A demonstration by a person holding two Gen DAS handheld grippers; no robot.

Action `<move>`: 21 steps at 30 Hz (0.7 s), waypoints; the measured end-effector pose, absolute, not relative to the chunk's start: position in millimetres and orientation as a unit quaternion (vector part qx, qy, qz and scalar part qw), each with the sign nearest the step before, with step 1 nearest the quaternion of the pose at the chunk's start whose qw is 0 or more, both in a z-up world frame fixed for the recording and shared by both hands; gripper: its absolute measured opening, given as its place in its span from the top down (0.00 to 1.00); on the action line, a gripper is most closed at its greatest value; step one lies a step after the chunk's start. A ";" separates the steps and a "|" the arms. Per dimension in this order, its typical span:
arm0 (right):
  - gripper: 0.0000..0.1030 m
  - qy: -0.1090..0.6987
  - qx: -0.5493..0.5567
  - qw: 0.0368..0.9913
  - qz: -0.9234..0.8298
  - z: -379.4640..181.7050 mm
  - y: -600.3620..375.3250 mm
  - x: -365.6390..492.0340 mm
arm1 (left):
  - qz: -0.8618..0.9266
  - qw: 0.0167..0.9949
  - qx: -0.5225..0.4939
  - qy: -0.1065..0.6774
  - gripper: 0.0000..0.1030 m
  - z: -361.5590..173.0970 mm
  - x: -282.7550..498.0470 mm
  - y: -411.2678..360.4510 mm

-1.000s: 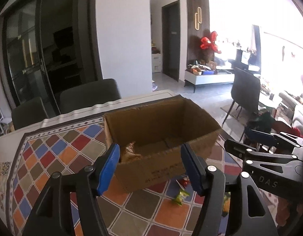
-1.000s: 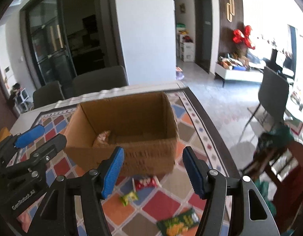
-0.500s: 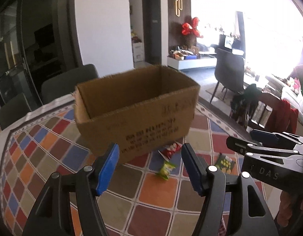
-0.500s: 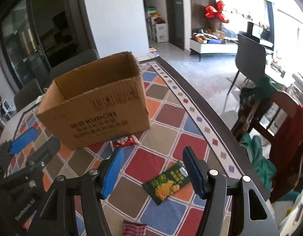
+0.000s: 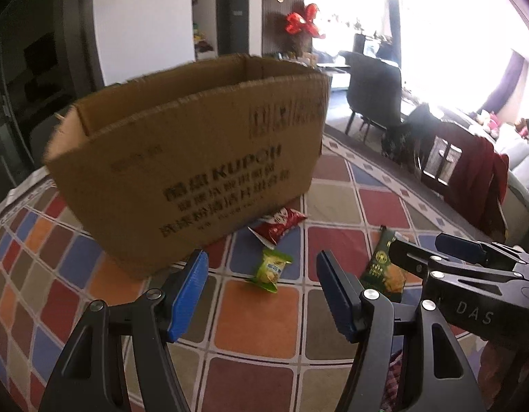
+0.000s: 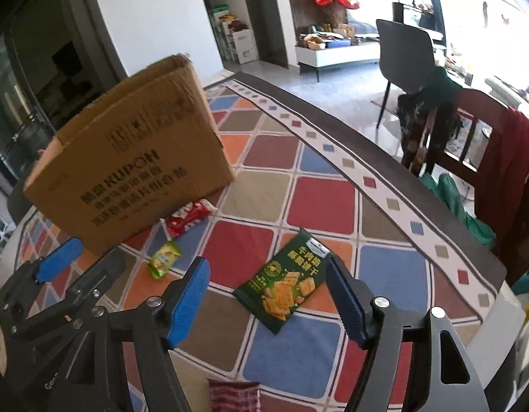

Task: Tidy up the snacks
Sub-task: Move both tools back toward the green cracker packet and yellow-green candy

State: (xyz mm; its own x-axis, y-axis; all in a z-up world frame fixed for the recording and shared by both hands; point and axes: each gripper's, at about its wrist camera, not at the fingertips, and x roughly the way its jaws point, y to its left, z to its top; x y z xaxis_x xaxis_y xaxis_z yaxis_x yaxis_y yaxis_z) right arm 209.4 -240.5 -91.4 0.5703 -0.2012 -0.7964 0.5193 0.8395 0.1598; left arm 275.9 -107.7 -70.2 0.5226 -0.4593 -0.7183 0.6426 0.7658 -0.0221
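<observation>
An open cardboard box (image 5: 196, 158) stands on the patterned tablecloth (image 5: 261, 322); it also shows in the right wrist view (image 6: 134, 168). In front of it lie a red packet (image 5: 278, 221) (image 6: 189, 219), a small light-green packet (image 5: 271, 269) (image 6: 165, 259) and a dark green cracker bag (image 6: 285, 285) (image 5: 384, 271). My left gripper (image 5: 262, 292) is open and empty, low over the table just before the small green packet. My right gripper (image 6: 268, 295) is open and empty, its jaws to either side of the cracker bag, above it.
A red checked packet (image 6: 233, 395) lies at the near edge. The table's dark border (image 6: 350, 134) curves along the right. A wooden chair with red clothing (image 6: 497, 151) stands beside it. A dark chair (image 6: 405, 48) is farther back.
Both grippers have dropped lower and closer to the table, from above the box to in front of it. The snacks now look larger. Both jaws stay open.
</observation>
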 end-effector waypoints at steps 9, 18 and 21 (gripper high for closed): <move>0.32 0.432 0.240 0.834 -0.247 -123.2 -254.5 211.7 | -0.335 0.843 0.148 0.395 0.37 -99.4 291.6 -118.6; 0.31 0.452 0.224 0.827 -0.249 -138.8 -258.3 226.1 | -0.338 0.832 0.142 0.417 0.38 -116.8 305.5 -122.5; 0.31 0.453 0.220 0.828 -0.247 -140.1 -260.1 231.1 | -0.337 0.830 0.143 0.422 0.42 -121.7 308.6 -125.3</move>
